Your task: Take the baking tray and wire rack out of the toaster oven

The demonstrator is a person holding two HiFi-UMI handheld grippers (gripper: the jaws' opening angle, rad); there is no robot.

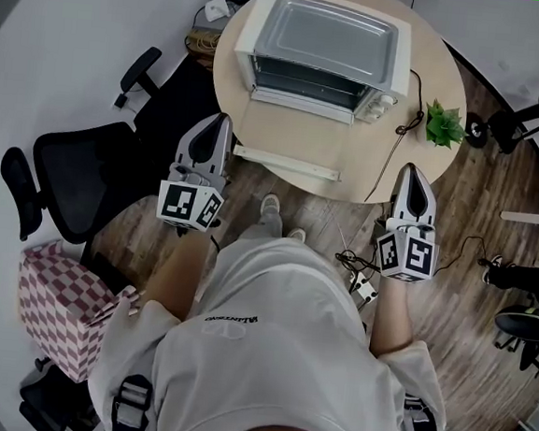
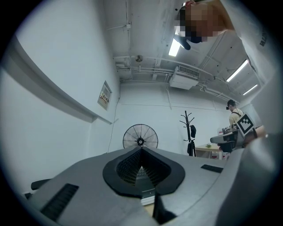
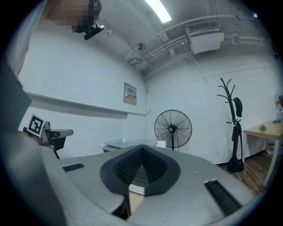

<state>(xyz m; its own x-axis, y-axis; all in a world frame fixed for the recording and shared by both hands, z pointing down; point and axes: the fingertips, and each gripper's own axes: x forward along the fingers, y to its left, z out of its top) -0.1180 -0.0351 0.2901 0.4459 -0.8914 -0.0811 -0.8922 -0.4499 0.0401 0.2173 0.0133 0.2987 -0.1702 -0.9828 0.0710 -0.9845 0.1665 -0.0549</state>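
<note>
Holding jaws pressed together, empty: left gripper, right gripper | both at table's near edge | toaster oven toward far edge, well apart from both

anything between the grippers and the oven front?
Only a pale bar on the table, lying across in front of the toaster oven, perhaps its dropped door's edge. Left gripper and right gripper otherwise face it unobstructed, jaws shut.

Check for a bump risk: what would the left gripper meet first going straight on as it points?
Probably the toaster oven: it shows just past the closed fingers of the left gripper. How far off is unclear.
</note>
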